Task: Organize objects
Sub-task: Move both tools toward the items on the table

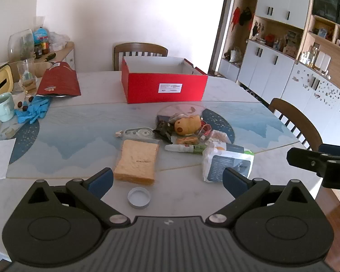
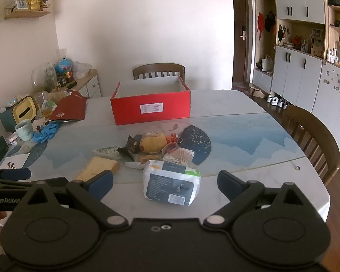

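Observation:
An open red box [image 1: 164, 86] [image 2: 150, 108] stands at the far middle of the table. In front of it lies a pile: a yellow sponge [image 1: 137, 159] [image 2: 99, 167], a white lid [image 1: 139, 197], a white-and-grey packet [image 1: 229, 162] [image 2: 171, 184], a tube [image 1: 184, 148], a correction tape [image 1: 139, 133], a yellow plush toy [image 1: 188, 124] [image 2: 153, 145] and cotton swabs [image 2: 180, 155]. My left gripper [image 1: 167, 179] is open and empty above the lid, just before the sponge. My right gripper [image 2: 165, 182] is open and empty, with the packet between its fingers' line of view.
At the left stand a red pouch [image 1: 59, 82], blue gloves [image 1: 34, 111], a green mug [image 1: 3, 106], a glass [image 1: 28, 77] and a yellow tissue box [image 1: 0, 81]. Wooden chairs stand behind the box [image 1: 140, 51] and at the right [image 2: 315, 140]. White cabinets [image 2: 306, 68] line the right wall.

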Motion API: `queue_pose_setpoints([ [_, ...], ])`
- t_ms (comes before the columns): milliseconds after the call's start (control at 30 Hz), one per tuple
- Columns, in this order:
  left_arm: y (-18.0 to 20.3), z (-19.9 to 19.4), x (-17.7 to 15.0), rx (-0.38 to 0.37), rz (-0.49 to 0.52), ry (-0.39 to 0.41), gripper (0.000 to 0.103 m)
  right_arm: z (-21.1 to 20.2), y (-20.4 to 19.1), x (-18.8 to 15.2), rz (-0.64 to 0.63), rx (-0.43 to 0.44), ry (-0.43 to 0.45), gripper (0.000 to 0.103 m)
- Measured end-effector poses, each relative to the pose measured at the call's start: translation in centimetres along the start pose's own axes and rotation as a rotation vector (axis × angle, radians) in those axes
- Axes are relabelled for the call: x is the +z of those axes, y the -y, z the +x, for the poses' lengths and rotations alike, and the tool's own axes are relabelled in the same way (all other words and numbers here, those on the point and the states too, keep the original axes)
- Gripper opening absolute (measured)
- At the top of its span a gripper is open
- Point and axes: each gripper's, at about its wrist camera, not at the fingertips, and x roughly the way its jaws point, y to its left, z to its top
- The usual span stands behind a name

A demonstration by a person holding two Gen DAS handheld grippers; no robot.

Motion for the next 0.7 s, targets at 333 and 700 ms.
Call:
queue_pose_setpoints([
  [333,-0.7,-0.3,0.4,0.005,-0.011,0.009,0.103,0.2,-0.4,0.3,-0.004,0.003,0.006,0.098],
  [700,-1.6,-0.6,0.7,0.007,-0.024,0.018,0.103,0.0,-1.4,0.6,-0.033,0.017,0.021,0.097],
])
